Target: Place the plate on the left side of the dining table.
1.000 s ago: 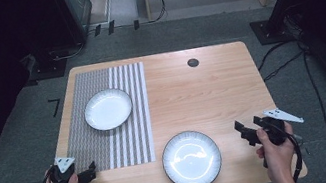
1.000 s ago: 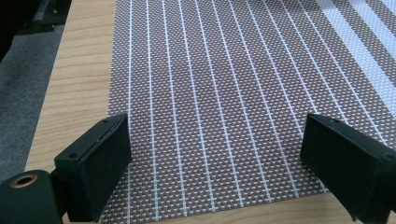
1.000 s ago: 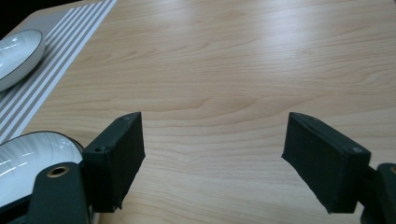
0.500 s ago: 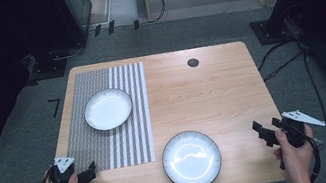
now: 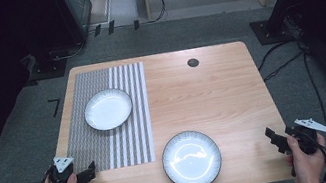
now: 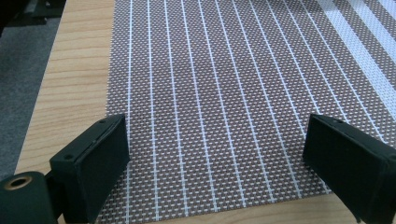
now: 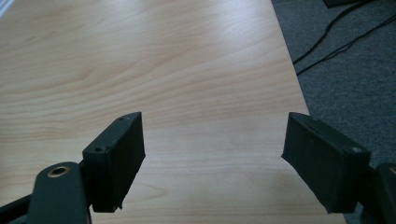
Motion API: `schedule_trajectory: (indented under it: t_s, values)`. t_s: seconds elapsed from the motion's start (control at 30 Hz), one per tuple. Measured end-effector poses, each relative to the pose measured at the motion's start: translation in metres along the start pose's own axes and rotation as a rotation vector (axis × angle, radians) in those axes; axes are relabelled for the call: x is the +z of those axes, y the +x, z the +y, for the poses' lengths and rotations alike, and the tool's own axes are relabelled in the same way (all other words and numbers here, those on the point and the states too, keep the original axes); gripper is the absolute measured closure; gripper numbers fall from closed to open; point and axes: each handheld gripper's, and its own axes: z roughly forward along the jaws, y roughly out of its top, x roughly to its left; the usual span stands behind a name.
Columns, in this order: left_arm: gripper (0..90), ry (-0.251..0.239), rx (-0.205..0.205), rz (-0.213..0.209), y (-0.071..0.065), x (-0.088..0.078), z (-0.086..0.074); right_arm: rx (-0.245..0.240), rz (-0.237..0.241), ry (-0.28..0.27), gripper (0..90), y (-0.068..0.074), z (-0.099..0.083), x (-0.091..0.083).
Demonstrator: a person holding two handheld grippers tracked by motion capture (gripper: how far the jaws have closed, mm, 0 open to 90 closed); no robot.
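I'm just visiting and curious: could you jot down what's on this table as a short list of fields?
table: wooden table
mat: striped mat on the table's left part
far plate: white plate on the mat
near plate: dark-rimmed plate on bare wood
left gripper: left gripper open, at the mat's near edge
right gripper: right gripper open, at the table's right edge

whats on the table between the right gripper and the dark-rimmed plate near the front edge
Nothing: in the high view only bare wood separates the right gripper from the dark-rimmed plate.
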Motion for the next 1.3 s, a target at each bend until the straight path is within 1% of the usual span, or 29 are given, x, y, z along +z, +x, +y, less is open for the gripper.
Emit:
schedule_trajectory:
  t_s: [0.07, 0.2, 0.43, 0.53, 0.57, 0.6, 0.7, 0.73, 0.77, 0.8, 0.9, 1.03, 1.07, 1.13, 1.3]
  values:
    - [6.9, 0.000, 0.000, 0.000, 0.000, 0.000, 0.000, 0.000, -0.013, 0.008, 20.6, -0.004, -0.005, 0.002]
    - [6.7, 0.000, -0.001, -0.001, 0.000, 0.000, 0.000, -0.001, -0.029, 0.019, 20.6, -0.007, -0.010, 0.004]
    - [6.6, 0.000, -0.001, -0.002, 0.000, 0.000, 0.000, -0.028, -0.048, 0.050, 20.1, -0.005, -0.018, 0.011]
    - [6.6, 0.000, -0.001, -0.002, 0.000, 0.000, 0.000, -0.061, -0.081, 0.052, 20.1, 0.000, -0.019, 0.012]
    - [6.6, -0.001, -0.001, -0.002, 0.000, 0.000, 0.000, -0.061, -0.081, 0.052, 20.1, 0.000, -0.019, 0.012]
    - [6.6, 0.000, -0.001, -0.003, 0.000, 0.000, 0.000, -0.084, -0.108, 0.056, 19.6, 0.004, -0.020, 0.014]
    - [6.6, 0.000, -0.001, -0.003, 0.001, 0.000, 0.000, -0.151, -0.156, 0.065, 15.6, 0.012, -0.023, 0.018]
    - [6.6, 0.000, -0.001, -0.003, 0.001, 0.000, 0.000, -0.166, -0.167, 0.065, 14.0, 0.014, -0.024, 0.020]
    - [6.6, -0.001, -0.002, -0.003, 0.001, 0.000, 0.000, -0.166, -0.167, 0.065, 14.0, 0.014, -0.024, 0.020]
    - [6.6, -0.002, -0.002, -0.002, 0.001, 0.000, 0.000, -0.155, -0.178, 0.057, 12.7, 0.017, -0.025, 0.021]
    - [6.6, -0.001, -0.001, -0.003, 0.001, 0.000, 0.000, -0.152, -0.183, 0.045, 9.1, 0.018, -0.026, 0.023]
    - [6.4, 0.000, 0.000, -0.004, 0.001, 0.000, 0.000, -0.154, -0.178, 0.055, 4.4, 0.020, -0.026, 0.025]
    - [6.4, 0.000, 0.000, -0.004, 0.001, 0.000, 0.000, -0.154, -0.178, 0.055, 4.4, 0.020, -0.026, 0.025]
    - [6.4, 0.000, 0.001, -0.004, 0.001, 0.000, 0.000, -0.162, -0.172, 0.068, 0.8, 0.021, -0.026, 0.027]
    - [6.4, 0.002, 0.002, -0.006, 0.001, 0.000, 0.000, -0.161, -0.174, 0.071, 0.0, 0.022, -0.026, 0.027]
